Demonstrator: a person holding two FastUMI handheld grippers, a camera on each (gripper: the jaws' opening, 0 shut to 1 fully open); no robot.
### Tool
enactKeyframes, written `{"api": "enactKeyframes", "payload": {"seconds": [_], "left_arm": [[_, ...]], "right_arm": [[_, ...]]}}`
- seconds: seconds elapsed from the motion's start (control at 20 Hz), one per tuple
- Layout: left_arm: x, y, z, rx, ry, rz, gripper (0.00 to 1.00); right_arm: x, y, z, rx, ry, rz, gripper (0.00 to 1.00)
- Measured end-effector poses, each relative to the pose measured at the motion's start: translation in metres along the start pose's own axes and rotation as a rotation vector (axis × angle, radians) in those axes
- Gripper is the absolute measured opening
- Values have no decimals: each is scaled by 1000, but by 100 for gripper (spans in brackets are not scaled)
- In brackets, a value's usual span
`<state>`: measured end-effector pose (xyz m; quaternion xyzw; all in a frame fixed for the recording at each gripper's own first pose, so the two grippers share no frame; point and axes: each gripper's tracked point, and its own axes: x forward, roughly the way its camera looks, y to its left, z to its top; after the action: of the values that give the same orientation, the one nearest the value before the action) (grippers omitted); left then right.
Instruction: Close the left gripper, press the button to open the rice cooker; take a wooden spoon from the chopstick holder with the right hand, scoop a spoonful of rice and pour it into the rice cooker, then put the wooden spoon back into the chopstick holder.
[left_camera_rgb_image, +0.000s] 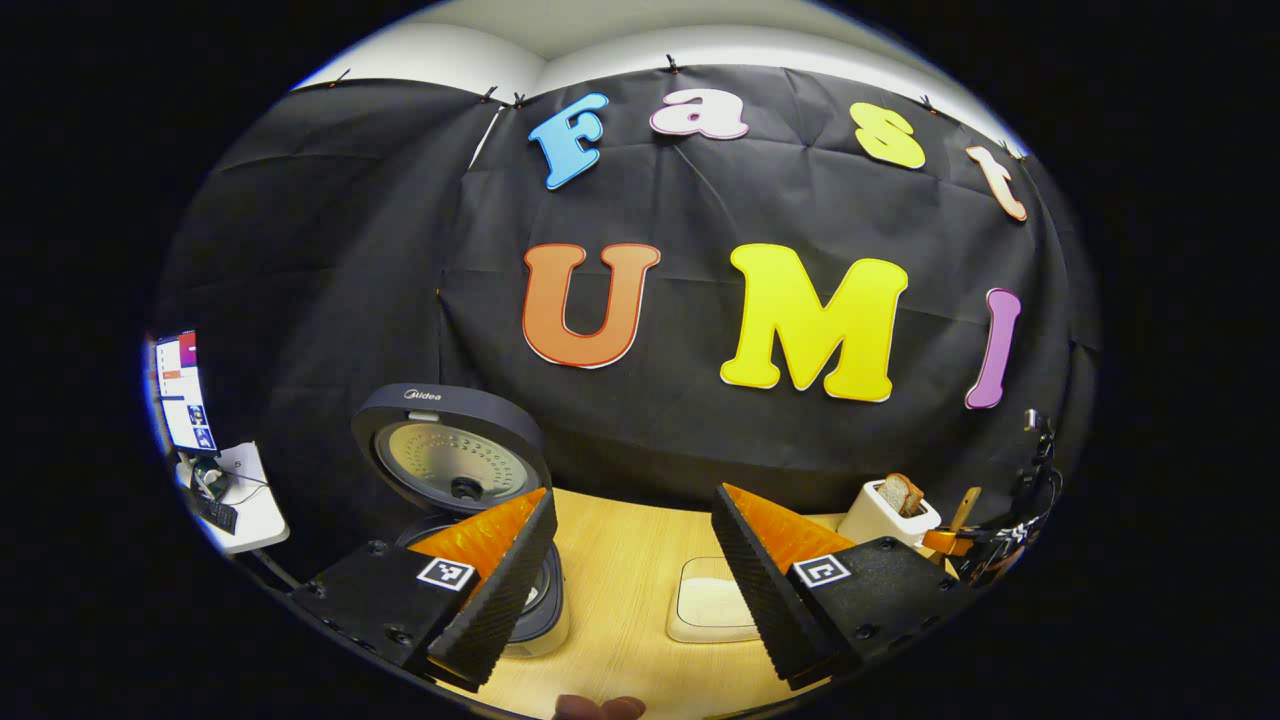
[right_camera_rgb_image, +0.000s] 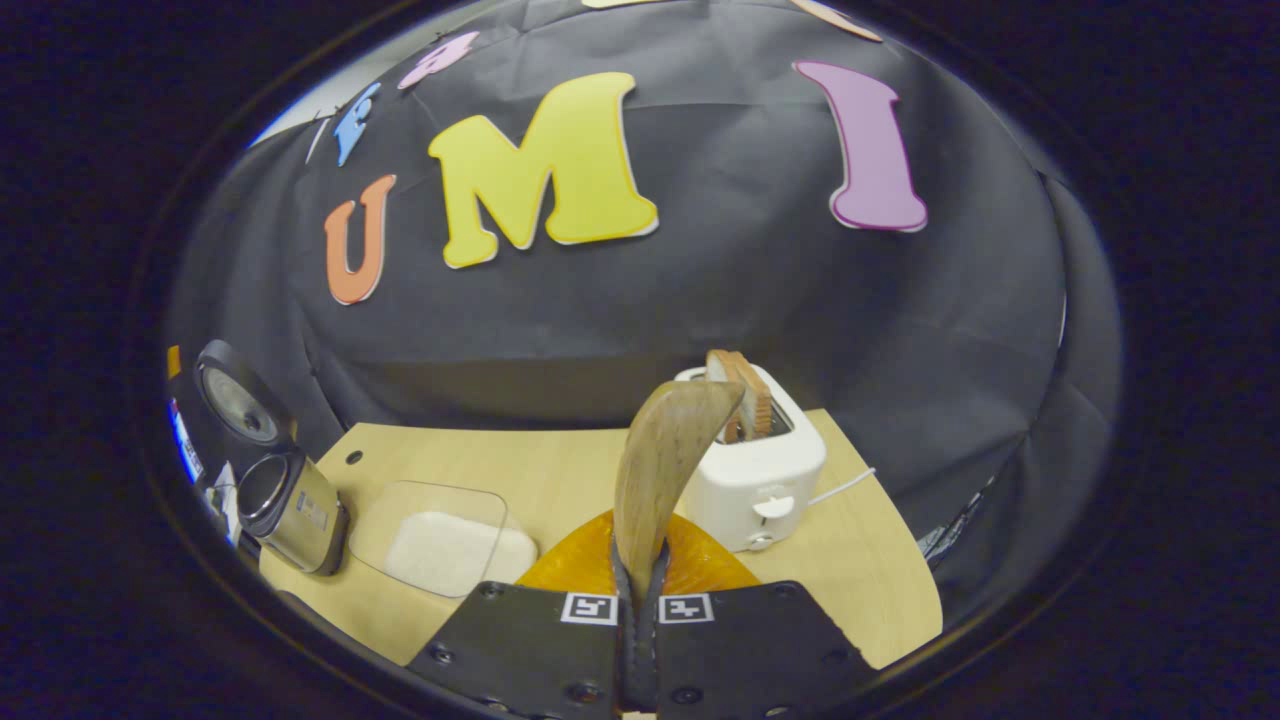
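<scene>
In the right gripper view the right gripper (right_camera_rgb_image: 640, 585) has its two fingers pressed together on the handle of the wooden spoon (right_camera_rgb_image: 668, 462). The spoon stands up from between them, bowl at the top, leaning a little to the right. Its bowl overlaps the toaster (right_camera_rgb_image: 762, 478) in the picture; whether it touches the toaster cannot be told. The toaster is white, sits on the table (right_camera_rgb_image: 880, 590) behind and to the right of the spoon, and has a slice of bread (right_camera_rgb_image: 742, 392) sticking out of its slot. A white cord runs from it across the table to the right.

To the left of the gripper lies a clear shallow dish (right_camera_rgb_image: 430, 535) with a heap of white rice (right_camera_rgb_image: 445, 552) in it. Farther left, at the table's edge, stands the rice cooker (right_camera_rgb_image: 290, 505) with its lid (right_camera_rgb_image: 235, 400) raised.

In the left gripper view the left gripper (left_camera_rgb_image: 632, 560) has its fingers wide apart, holding nothing and touching nothing. Behind its left finger is the cooker, lid up, the perforated inner plate facing the camera. Between the fingers, farther off on the table, is the dish of rice. Past the right finger stands the toaster with its bread, and just right of it a wooden piece, with the other gripper (left_camera_rgb_image: 985, 540) there, too small to read its state.
</scene>
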<state>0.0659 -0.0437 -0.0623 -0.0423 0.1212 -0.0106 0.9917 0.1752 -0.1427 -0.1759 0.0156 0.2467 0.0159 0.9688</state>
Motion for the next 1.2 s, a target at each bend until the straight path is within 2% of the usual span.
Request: {"api": "enactKeyframes", "payload": {"seconds": [0.3, 0.5, 0.6, 0.8, 1.0, 1.2], "left_arm": [[-16, 39, -3, 55, -35, 31, 99], [-27, 76, -12, 48, -18, 93, 99], [-32, 94, -16, 45, -11, 128, 99], [-32, 108, -25, 19, 31, 141, 99], [-29, 118, -23, 29, 39, 132, 99], [-27, 125, -25, 24, 47, 114, 99]], "right_arm": [[14, 106, 36, -88, -64, 121, 0], [46, 168, 33, -107, -64, 186, 0], [71, 183, 20, -117, -47, 171, 0], [118, 194, -21, -102, 18, 112, 0], [135, 192, -50, -127, 41, 42, 0], [144, 189, -64, -244, 21, -24, 0]]}}
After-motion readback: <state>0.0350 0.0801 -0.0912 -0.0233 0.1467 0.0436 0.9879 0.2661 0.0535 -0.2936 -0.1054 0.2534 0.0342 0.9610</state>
